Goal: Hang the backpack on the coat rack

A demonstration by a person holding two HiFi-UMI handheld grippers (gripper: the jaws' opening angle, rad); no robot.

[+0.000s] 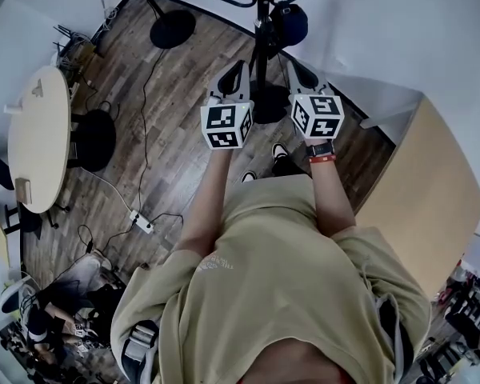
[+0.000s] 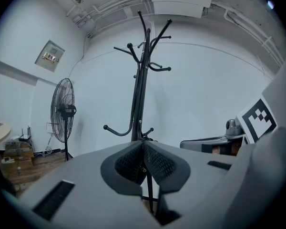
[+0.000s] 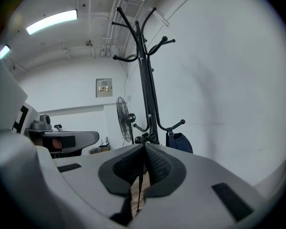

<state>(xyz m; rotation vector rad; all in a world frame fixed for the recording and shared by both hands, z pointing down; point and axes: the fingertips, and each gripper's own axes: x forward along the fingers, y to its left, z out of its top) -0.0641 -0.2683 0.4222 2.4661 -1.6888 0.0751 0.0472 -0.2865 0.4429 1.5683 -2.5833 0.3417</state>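
A black coat rack (image 1: 262,6) stands by the white wall in front of me. A dark blue backpack (image 1: 290,22) hangs on a low hook on its right side, and it also shows beside the pole in the right gripper view (image 3: 179,141). My left gripper (image 1: 232,72) and right gripper (image 1: 301,72) are held side by side just short of the rack's base, apart from the bag. In the left gripper view the gripper (image 2: 143,144) is shut and empty, with the rack (image 2: 142,75) straight ahead. The right gripper (image 3: 144,146) is likewise shut with nothing in it, and the rack (image 3: 148,80) is slightly left of centre.
A standing fan (image 1: 173,29) is on the wood floor left of the rack. A round pale table (image 1: 38,134) and a black stool (image 1: 92,138) are at the far left. Cables and a power strip (image 1: 142,222) lie on the floor. A tan cabinet (image 1: 428,190) is on the right.
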